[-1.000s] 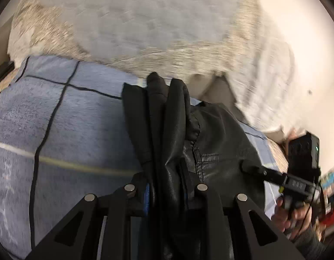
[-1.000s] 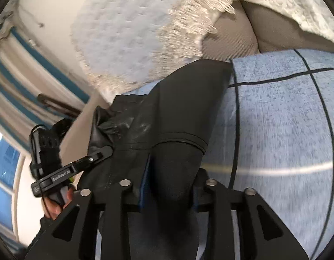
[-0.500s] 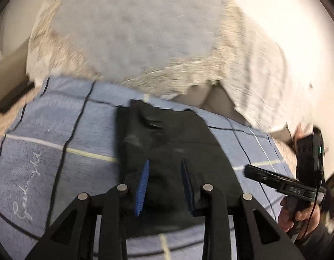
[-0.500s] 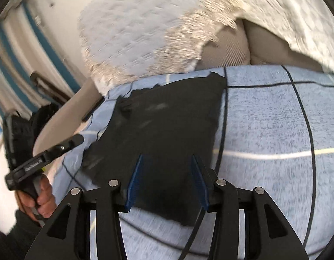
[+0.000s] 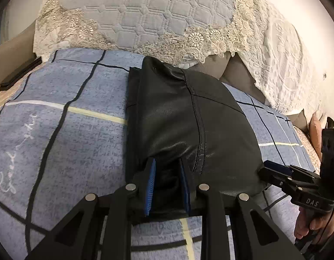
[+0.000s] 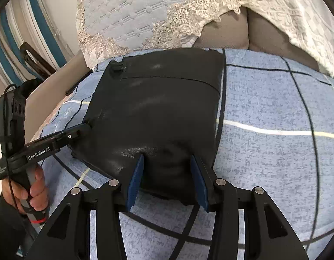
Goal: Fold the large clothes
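A sofa seat is being covered by a blue blanket [image 5: 58,134] checked with dark and pale lines, and quilted cushions edged in lace [image 5: 145,13] are being propped against the backrest behind it. A folded black leather garment [image 5: 188,119] is being supported flat on the blanket, its far edge lying close to the lace trim. In the left wrist view, the near edge of the garment is being straddled by the left gripper [image 5: 167,169], whose blue-padded jaws are being kept narrowly apart with a fold of the leather lying between them; whether the pads are pressing on it cannot be told. In the right wrist view, the right gripper [image 6: 167,166] is being held at the garment's near edge with its jaws set wide, the leather bulging up in the gap and not being pinched by either pad. The right gripper is also being seen from the left camera at the garment's right-hand corner [image 5: 275,171], and the left gripper from the right camera at the left-hand edge [image 6: 80,130], each being gripped by a bare hand [image 6: 34,186]
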Motion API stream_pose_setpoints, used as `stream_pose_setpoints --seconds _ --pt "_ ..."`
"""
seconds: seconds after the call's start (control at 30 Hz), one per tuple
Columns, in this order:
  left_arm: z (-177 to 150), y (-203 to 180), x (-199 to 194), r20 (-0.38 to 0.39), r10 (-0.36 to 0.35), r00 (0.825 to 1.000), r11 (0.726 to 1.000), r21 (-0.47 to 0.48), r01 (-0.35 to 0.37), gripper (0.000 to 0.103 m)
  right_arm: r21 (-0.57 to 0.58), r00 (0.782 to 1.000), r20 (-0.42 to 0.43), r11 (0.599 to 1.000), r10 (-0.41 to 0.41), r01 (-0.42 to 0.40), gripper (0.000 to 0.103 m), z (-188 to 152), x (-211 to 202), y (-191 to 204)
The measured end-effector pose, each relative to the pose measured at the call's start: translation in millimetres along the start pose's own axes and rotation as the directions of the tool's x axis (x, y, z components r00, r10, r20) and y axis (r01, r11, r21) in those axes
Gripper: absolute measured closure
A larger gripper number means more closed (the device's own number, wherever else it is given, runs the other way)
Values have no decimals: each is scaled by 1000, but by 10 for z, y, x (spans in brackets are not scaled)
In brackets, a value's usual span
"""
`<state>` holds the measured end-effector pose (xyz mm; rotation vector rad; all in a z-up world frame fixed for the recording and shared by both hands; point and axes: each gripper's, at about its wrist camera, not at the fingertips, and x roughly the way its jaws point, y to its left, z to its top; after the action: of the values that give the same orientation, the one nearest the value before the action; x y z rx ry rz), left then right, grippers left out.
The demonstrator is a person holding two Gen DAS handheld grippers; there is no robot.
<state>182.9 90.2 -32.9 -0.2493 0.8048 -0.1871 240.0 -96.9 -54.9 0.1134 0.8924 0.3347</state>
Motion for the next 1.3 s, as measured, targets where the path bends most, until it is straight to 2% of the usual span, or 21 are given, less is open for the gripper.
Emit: stream_pose_setpoints --seconds 0.17,0.23,0.43,0.57,0.73,0.83,1.03,1.3 --pt "-142 -174 -406 43 63 997 997 48 -65 74 -20 1000 25 1000 -11 11 56 -200 -341 101" --pt "-258 -192 -543 48 97 994 993 62 -100 73 -39 999 35 999 -23 24 52 -333 -444 161" --pt "-722 -199 -765 19 157 987 984 79 -158 60 -46 998 37 998 -48 49 48 -742 -614 265" --pt "-868 -201 -738 0 173 985 981 85 -172 56 -64 997 24 996 -67 69 48 -860 -566 295" --pt "-807 -149 -573 5 229 973 968 103 -229 54 -61 995 15 993 -102 103 47 -833 -385 234" --pt "-804 -51 -433 -27 243 970 968 79 -240 53 -54 993 -14 992 -117 116 47 -835 -255 171" --pt "-870 -45 -390 8 247 969 965 87 -246 41 -40 993 2 992 -122 122 35 -873 -188 110" --pt "-863 -23 -370 13 234 972 969 78 -234 36 -41 992 14 992 -122 123 32 -891 -171 91"
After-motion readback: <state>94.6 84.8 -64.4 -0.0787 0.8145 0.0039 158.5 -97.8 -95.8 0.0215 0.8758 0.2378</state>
